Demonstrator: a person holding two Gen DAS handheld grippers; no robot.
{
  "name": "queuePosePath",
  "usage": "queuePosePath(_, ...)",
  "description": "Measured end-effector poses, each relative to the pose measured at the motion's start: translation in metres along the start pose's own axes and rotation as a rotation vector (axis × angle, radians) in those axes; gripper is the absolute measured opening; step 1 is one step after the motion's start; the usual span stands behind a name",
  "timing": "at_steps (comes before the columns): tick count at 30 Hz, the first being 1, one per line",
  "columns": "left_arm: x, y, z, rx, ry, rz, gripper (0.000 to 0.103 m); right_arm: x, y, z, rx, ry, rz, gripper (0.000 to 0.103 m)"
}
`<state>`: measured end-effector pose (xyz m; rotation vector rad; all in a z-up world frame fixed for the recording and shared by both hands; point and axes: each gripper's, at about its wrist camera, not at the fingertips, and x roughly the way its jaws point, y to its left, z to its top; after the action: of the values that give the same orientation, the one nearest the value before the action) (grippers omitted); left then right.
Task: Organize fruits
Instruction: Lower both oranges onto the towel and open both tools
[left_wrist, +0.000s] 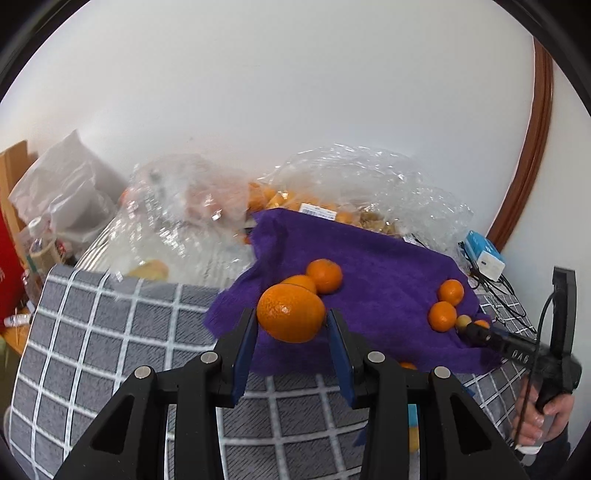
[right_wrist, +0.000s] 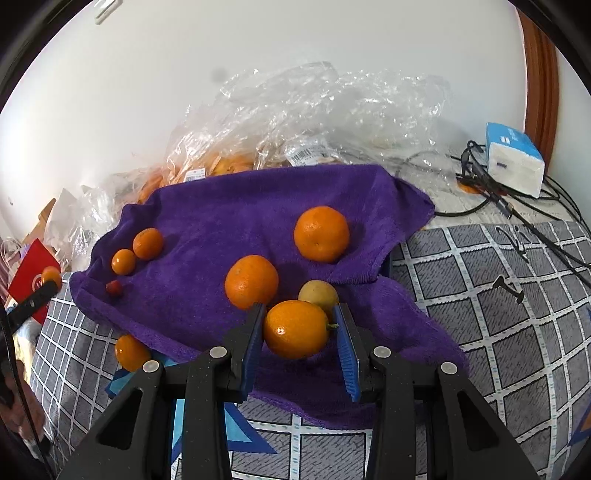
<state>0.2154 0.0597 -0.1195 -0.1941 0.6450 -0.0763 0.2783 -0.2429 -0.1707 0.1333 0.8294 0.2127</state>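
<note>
A purple towel (right_wrist: 229, 206) lies over a grey checked cover. My left gripper (left_wrist: 291, 320) is shut on a large orange (left_wrist: 290, 313), held just above the towel's left edge. Behind it sit two more oranges (left_wrist: 324, 275). My right gripper (right_wrist: 298, 330) is shut on a smaller orange (right_wrist: 295, 328) above the towel's near part. A yellowish fruit (right_wrist: 318, 294) rests right behind it. Loose on the towel are two big oranges (right_wrist: 251, 282) (right_wrist: 321, 233), two small ones (right_wrist: 147, 243) (right_wrist: 123, 261) and a small red fruit (right_wrist: 113, 287). Another orange (right_wrist: 131, 352) lies on the cover.
Crumpled clear plastic bags (right_wrist: 314, 110) holding more fruit are piled against the white wall. A blue-and-white box (right_wrist: 513, 158) with black cables (right_wrist: 517, 206) sits at the back right. A red box (right_wrist: 31, 273) and clutter stand to the left. A hand (left_wrist: 543, 417) holds the right gripper's handle.
</note>
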Motion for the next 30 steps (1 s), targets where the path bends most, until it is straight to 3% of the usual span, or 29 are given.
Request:
queuePosePath(12, 0.067, -0.046, 0.021, 0.086, 0.153, 0.02, 0.037, 0.003, 0.01, -0.004, -0.083, -0.009, -0.049, 0.038)
queuePosePath(22, 0.106, -0.051, 0.016, 0.119, 0.267, 0.07, 0.037, 0.0, 0.013, -0.007, -0.122, -0.036, -0.092, 0.042)
queuePosePath(30, 0.115, -0.047, 0.014, 0.13, 0.262, 0.098, 0.037, -0.004, 0.008, -0.005, -0.114, -0.061, -0.109, 0.047)
